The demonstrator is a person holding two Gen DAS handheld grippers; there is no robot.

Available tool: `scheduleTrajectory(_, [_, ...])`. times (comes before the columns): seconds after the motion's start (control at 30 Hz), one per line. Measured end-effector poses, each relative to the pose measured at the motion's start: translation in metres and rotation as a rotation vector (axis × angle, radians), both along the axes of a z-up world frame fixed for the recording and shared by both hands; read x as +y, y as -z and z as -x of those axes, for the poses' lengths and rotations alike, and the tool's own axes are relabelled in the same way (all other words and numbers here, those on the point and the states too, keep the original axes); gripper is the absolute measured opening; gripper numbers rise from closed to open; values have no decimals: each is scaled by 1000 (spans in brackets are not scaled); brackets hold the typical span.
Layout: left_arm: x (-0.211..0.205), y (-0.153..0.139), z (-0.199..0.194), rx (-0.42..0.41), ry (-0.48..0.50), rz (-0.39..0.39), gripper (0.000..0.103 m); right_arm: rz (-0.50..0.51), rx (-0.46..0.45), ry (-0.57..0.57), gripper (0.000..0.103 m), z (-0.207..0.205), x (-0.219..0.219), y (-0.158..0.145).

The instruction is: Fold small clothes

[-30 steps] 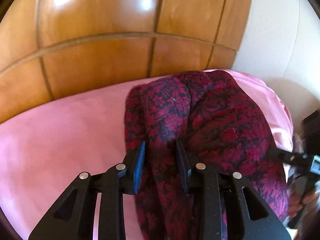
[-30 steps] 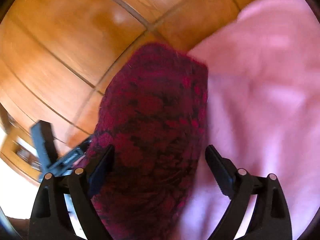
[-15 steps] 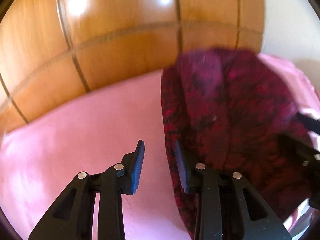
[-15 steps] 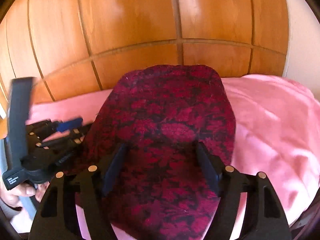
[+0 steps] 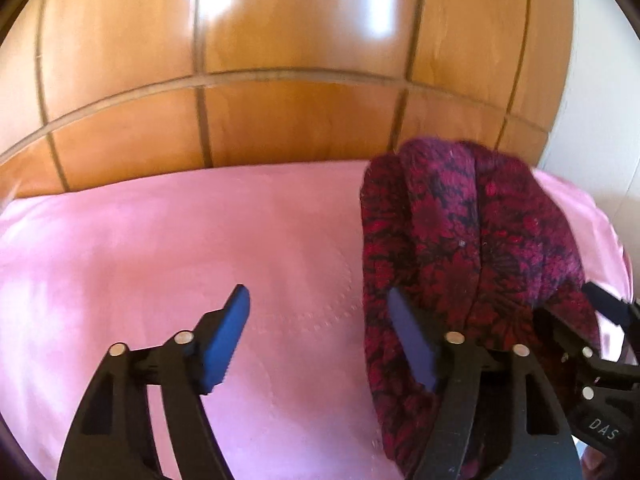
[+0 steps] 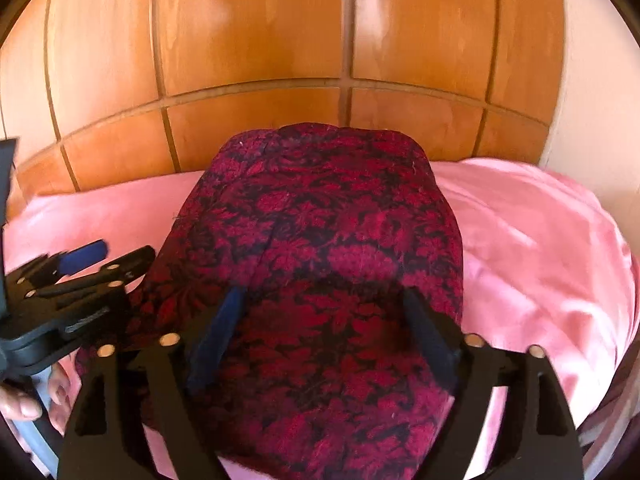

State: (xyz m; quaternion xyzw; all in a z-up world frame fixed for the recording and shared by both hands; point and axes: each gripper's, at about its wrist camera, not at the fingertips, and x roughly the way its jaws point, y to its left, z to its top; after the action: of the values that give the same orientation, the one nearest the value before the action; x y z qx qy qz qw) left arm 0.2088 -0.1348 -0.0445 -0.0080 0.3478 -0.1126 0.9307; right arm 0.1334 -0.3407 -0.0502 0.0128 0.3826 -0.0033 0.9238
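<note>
A: Right, left gripper (image 5: 318, 322) first: jaws opening, blue pads spread wide, only pink sheet (image 5: 200, 248) between them. Its right finger sits just against the edge of the garment (image 5: 460, 240), pinching nothing.

B: And the right gripper (image 6: 322, 318)?

A: Jaws opening there too, standing wide over the cloth. The red-and-black fabric lies between the fingers, but the pads (image 6: 218, 328) don't press on it as far as I can see; the view is a bit soft down there, so whether they brush it I can't tell.

B: Where's the garment itself?

A: Lying on the pink sheet, bunched into a rounded heap with a few lengthwise creases, its far end close to the wooden headboard (image 6: 320, 60). From the left camera it lies off to the right; from the right camera it fills the middle.

B: Anything else?

A: A hand (image 6: 24, 396) on the left gripper's handle, low left in the right view. White wall (image 5: 596, 120) past the headboard.
</note>
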Motion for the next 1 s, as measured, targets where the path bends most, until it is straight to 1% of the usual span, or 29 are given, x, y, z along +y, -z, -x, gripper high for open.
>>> scheduleTrajectory(0.07, [6, -6, 9, -13, -4, 14, 73, 1, 1, 14, 97, 8, 2, -6])
scheduleTrajectory(0.13, [7, -8, 19, -27, -8, 11, 78, 3, 3, 18, 99, 15, 6, -9])
scheduleTrajectory(0.17, [10, -9, 23, -36, -12, 12, 78, 7, 3, 22, 100, 18, 7, -11])
scheduleTrajectory(0.23, [12, -13, 34, -48, -15, 17, 78, 13, 2, 35, 100, 26, 10, -15])
scheduleTrajectory(0.4, [21, -21, 53, -67, -27, 33, 78, -13, -8, 88, 100, 47, 12, -25])
scheduleTrajectory(0.57, [28, -29, 64, -84, -40, 44, 78, -19, -18, 122, 100, 65, 17, -32])
scheduleTrajectory(0.6, [29, -30, 66, -88, -41, 44, 79, -15, -22, 129, 100, 69, 18, -33])
scheduleTrajectory(0.63, [29, -31, 70, -94, -43, 41, 83, -11, -25, 134, 100, 73, 20, -34])
scheduleTrajectory(0.73, [32, -33, 79, -111, -49, 35, 84, 9, -36, 156, 100, 79, 23, -36])
scheduleTrajectory(0.9, [34, -31, 90, -104, -52, 25, 86, 18, -51, 199, 101, 90, 26, -40])
scheduleTrajectory(0.97, [34, -29, 95, -103, -56, 19, 89, 24, -60, 205, 101, 94, 28, -41])
scheduleTrajectory(1.0, [34, -28, 96, -102, -56, 16, 89, 24, -65, 210, 101, 95, 28, -42])
